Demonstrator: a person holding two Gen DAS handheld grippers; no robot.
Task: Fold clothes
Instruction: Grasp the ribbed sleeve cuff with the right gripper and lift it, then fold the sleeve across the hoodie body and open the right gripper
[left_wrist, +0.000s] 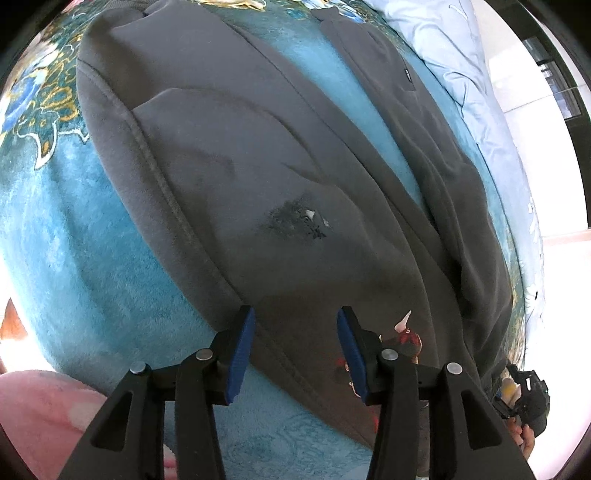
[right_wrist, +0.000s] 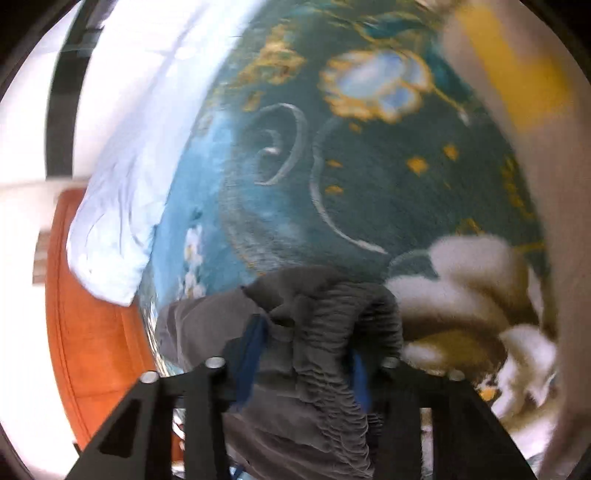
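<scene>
Matt fleecy grey hoodie (left_wrist: 229, 155) on plush, seemingly velvety blanket (left_wrist: 74, 236).

No readable text anywhere here. The grey hoodie (left_wrist: 229, 155) carries a small dark tag (left_wrist: 407, 78), but its lettering is too tiny to read.

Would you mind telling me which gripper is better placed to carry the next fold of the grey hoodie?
The right gripper: its fingers are already closed on a ribbed part of the grey hoodie, bunched between them. The left gripper is open over the flat fabric, holding nothing.
</scene>
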